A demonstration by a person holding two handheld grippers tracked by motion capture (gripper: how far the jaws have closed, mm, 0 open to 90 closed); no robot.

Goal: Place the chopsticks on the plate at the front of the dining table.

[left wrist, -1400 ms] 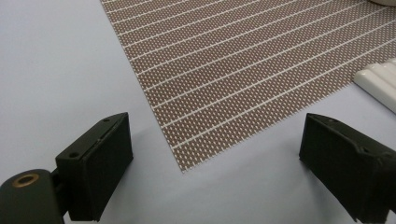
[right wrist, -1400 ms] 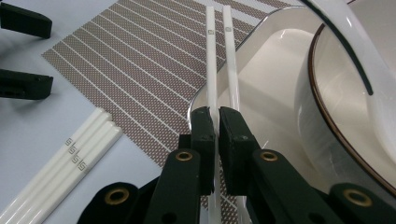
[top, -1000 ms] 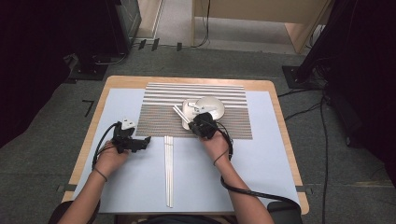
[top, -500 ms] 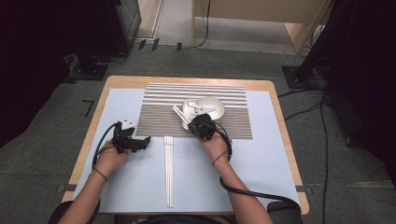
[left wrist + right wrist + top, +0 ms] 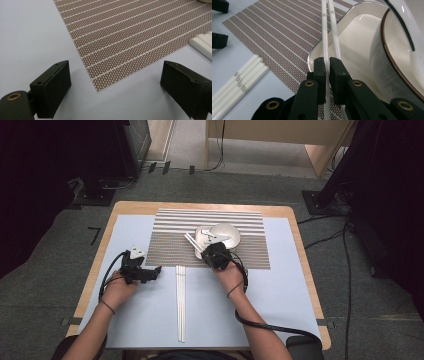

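The left hand-held gripper [image 5: 156,270] rests wide open and empty on the desk [image 5: 125,320] at the striped mat's [image 5: 170,245] corner. Right of the loose chopsticks [image 5: 180,305], the right hand-held gripper [image 5: 327,65] pinches a chopstick pair [image 5: 329,30] over the white dish [image 5: 354,40] — thin and glossy, they could slip or twist out of that narrow clamp.

Placemat [image 5: 130,37]: woven mesh, brown with pale stripes, coarse and matt; lies ahead of the left gripper [image 5: 115,85].
Table cover [image 5: 27,37]: pale blue sheet, smooth, matt.
Table edge [image 5: 200,206]: light wood.
Chopsticks [image 5: 237,80]: white, glossy, plastic-looking, with small printed marks; left of the right gripper [image 5: 327,72].
Held chopstick [image 5: 324,30]: same white gloss, between the right gripper's jaws.
Dish [image 5: 359,37]: white, glazed, shiny, ceramic-looking, dark rim line.
Bowl [image 5: 397,60]: glossy white, brown rim.
Jaws: black, matt plastic, brass-coloured inserts.
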